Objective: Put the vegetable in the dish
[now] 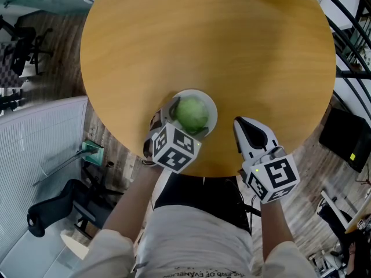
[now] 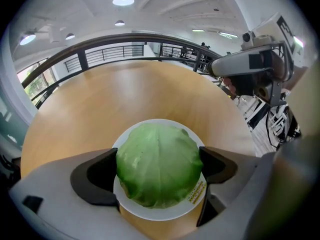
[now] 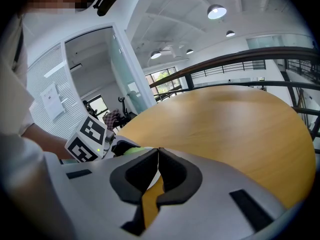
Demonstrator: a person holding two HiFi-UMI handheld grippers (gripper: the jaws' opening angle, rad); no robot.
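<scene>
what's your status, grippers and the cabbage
Left gripper shut on cabbage, over the white dish. Right gripper shut, empty, near the table edge. Nothing blocking the dish.

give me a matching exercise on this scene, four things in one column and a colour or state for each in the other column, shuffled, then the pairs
Things
1. cabbage
2. dish
3. left gripper
4. right gripper

Colour or state
a. jaws together, nothing between them
b. white and round
c. green, between two jaws
d. jaws closed on the cabbage's two sides

Pairs: 1-c, 2-b, 3-d, 4-a
</scene>
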